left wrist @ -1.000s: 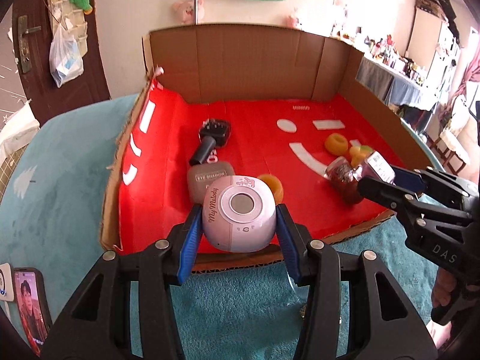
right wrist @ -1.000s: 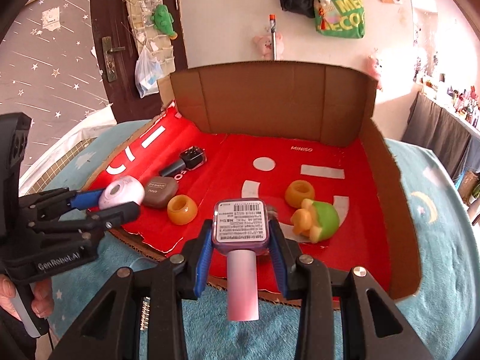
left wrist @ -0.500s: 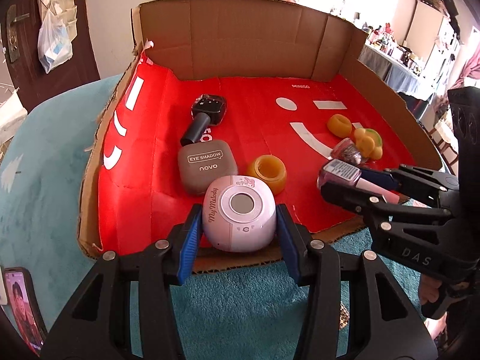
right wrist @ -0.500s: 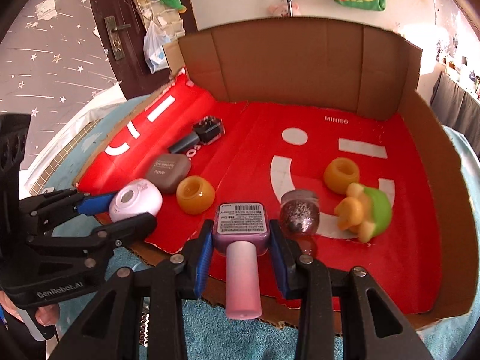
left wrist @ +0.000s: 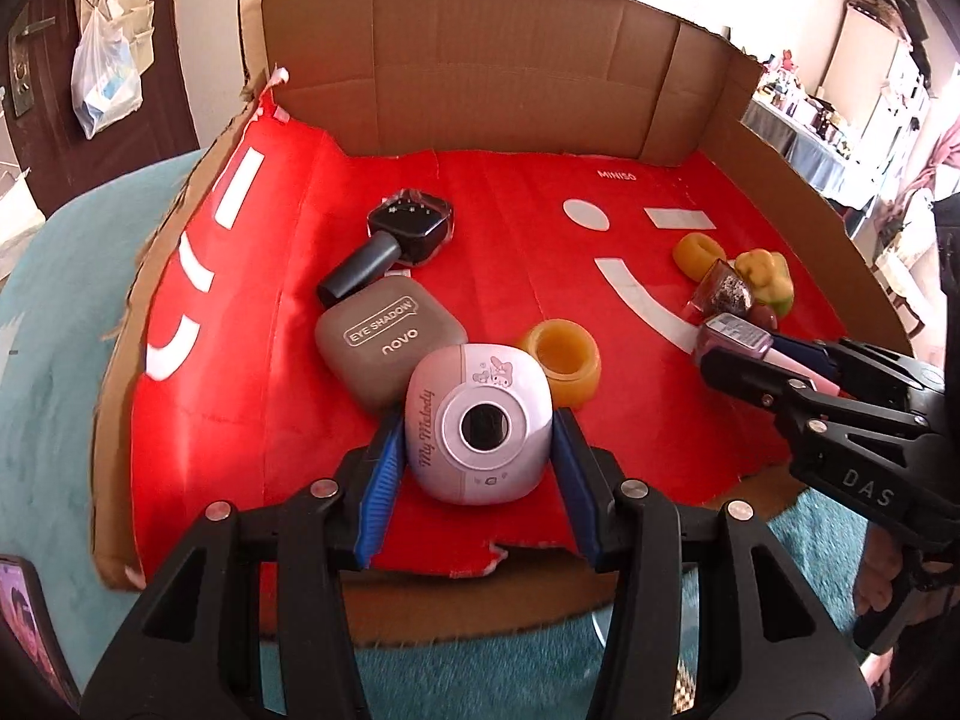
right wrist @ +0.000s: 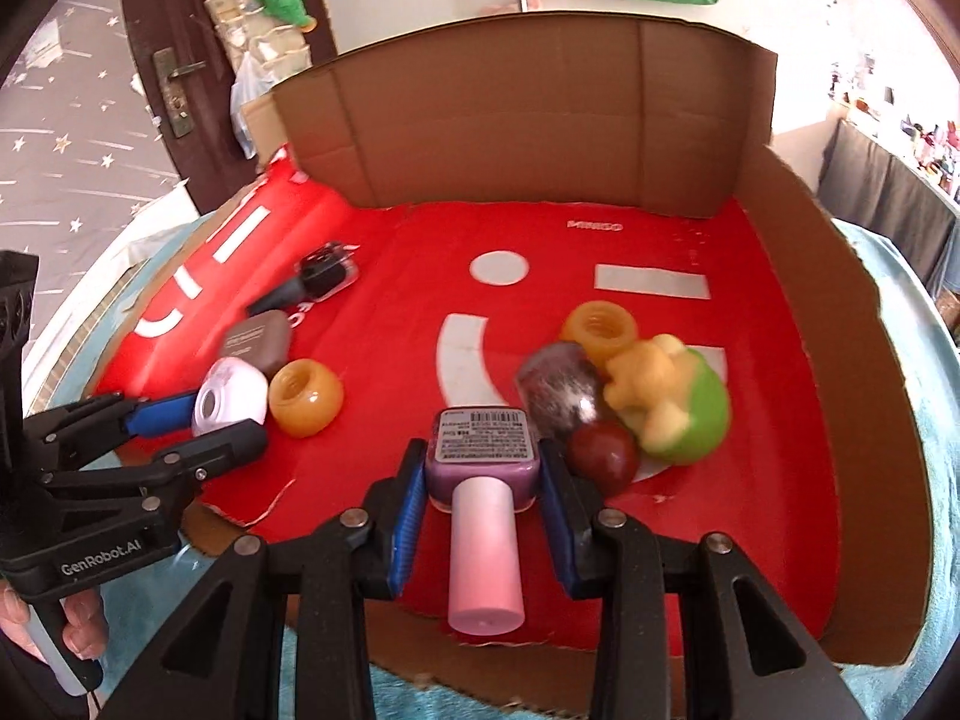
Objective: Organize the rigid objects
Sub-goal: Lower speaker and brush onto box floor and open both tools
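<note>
Grippers in both our hands carry cosmetics over the red-lined cardboard tray (left wrist: pixel 750 150). Our left gripper (left wrist: pixel 477 420) pinches a rounded pink-and-white My Melody compact (left wrist: pixel 477 420) by its sides, low over the near edge beside the grey eye-shadow case (left wrist: pixel 390 342) and an amber ring-shaped cup (left wrist: pixel 564 360), apparently to group it there. Our right gripper (right wrist: pixel 483 456) clamps a purple nail-polish bottle with a pink cap (right wrist: pixel 483 480), cap toward us, just beside the glittery dark bottle (right wrist: pixel 555 387) and the yellow-green toy (right wrist: pixel 678 402), likely sorting like with like.
</note>
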Available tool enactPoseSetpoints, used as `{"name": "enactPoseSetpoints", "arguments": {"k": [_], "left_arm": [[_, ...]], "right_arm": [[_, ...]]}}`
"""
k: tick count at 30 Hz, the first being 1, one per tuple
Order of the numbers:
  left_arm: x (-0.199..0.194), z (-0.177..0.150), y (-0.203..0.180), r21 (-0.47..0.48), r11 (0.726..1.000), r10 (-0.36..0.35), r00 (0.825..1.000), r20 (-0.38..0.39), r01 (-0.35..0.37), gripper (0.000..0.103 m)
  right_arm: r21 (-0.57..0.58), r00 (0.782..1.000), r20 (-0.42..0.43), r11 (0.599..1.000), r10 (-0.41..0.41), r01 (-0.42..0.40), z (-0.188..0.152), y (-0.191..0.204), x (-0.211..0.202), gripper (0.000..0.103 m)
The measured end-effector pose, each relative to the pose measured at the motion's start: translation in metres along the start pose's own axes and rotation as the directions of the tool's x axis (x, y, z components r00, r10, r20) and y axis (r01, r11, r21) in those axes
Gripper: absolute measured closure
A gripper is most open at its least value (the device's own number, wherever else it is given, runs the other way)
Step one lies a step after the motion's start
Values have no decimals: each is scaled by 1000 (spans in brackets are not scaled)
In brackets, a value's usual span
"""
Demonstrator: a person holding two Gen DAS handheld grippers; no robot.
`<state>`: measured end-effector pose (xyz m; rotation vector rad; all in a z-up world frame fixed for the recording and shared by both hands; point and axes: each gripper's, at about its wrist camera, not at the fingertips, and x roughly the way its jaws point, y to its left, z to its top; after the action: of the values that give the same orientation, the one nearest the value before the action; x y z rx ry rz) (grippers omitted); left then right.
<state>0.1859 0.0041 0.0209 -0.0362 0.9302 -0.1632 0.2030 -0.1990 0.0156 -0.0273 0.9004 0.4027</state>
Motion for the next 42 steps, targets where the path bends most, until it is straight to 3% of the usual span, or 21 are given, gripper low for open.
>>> {"name": "enactPoseSetpoints", "arguments": {"k": [7,35,42], "left_arm": [[8,10,0,-13,1000,23,1000,14,-23,57],[14,12,-11,7,999,50,999,16,-50,57],[11,10,-10,0,999,49,999,20,-49,45]], "right_arm": [[28,998,21,998,-57,56,4,-10,2,65],[36,997,12,997,-71,71,3,-9,5,65],[36,997,12,997,-73,72,3,-9,5,65]]}}
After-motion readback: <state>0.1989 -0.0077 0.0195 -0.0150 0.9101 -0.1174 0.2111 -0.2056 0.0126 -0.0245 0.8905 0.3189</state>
